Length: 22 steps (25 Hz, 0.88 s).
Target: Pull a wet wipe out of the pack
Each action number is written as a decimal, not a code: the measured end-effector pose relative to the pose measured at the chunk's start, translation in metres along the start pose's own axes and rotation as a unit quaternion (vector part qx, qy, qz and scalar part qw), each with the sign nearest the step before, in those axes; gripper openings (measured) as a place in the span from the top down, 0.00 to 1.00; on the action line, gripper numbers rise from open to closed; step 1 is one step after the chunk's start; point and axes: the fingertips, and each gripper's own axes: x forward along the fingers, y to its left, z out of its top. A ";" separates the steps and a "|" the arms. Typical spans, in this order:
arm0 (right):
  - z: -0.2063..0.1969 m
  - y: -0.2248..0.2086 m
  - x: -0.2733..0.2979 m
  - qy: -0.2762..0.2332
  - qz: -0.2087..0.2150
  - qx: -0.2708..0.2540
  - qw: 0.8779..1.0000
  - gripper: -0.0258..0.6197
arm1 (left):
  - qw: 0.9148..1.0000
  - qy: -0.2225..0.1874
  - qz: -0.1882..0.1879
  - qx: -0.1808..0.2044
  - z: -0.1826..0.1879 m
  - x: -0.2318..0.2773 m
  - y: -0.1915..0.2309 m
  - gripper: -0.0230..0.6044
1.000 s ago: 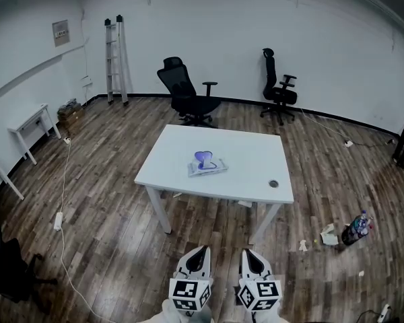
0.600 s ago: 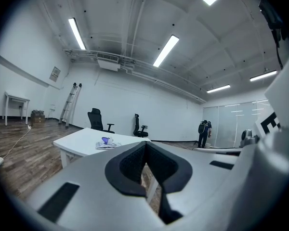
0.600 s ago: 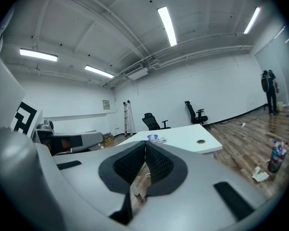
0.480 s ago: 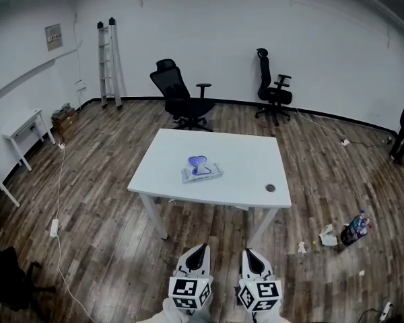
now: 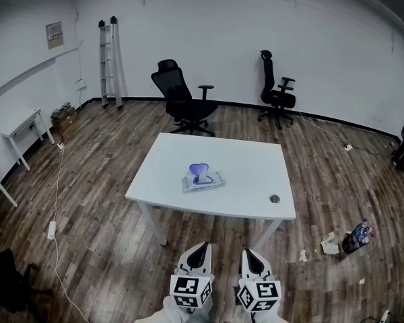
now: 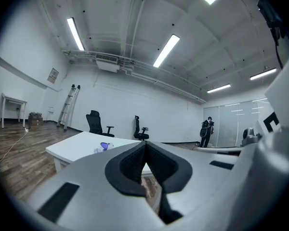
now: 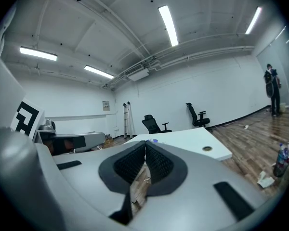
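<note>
The wet wipe pack [image 5: 203, 180] lies flat near the middle of the white table [image 5: 256, 167], its purple lid standing open. Both grippers hang side by side at the bottom of the head view, well short of the table's near edge. My left gripper [image 5: 200, 249] is shut with nothing in it, and so is my right gripper [image 5: 248, 253]. In the left gripper view the closed jaws [image 6: 145, 143] point level toward the table, and the pack [image 6: 104, 147] shows small beyond them. In the right gripper view the closed pads [image 7: 145, 143] meet in front of the table [image 7: 197, 139].
A cable port [image 5: 275, 198] sits in the table's right front corner. Two black office chairs [image 5: 183, 103] [image 5: 276, 97] stand behind the table and a ladder [image 5: 109, 62] leans on the far wall. A bottle and litter [image 5: 353, 237] lie on the floor at right, a cord [image 5: 54, 207] at left.
The table and pack have drawn slightly nearer and shifted a little in the head view as I move toward them. Both grippers stay shut, side by side.
</note>
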 end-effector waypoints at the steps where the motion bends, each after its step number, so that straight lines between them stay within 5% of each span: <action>1: 0.002 -0.002 0.007 -0.001 0.000 0.000 1.000 0.95 | 1.000 0.001 0.000 0.002 0.001 0.006 0.003 0.97; 22: 0.033 -0.042 0.164 0.006 -0.004 0.020 1.000 0.95 | 1.000 0.021 -0.002 0.012 0.020 0.147 0.075 0.97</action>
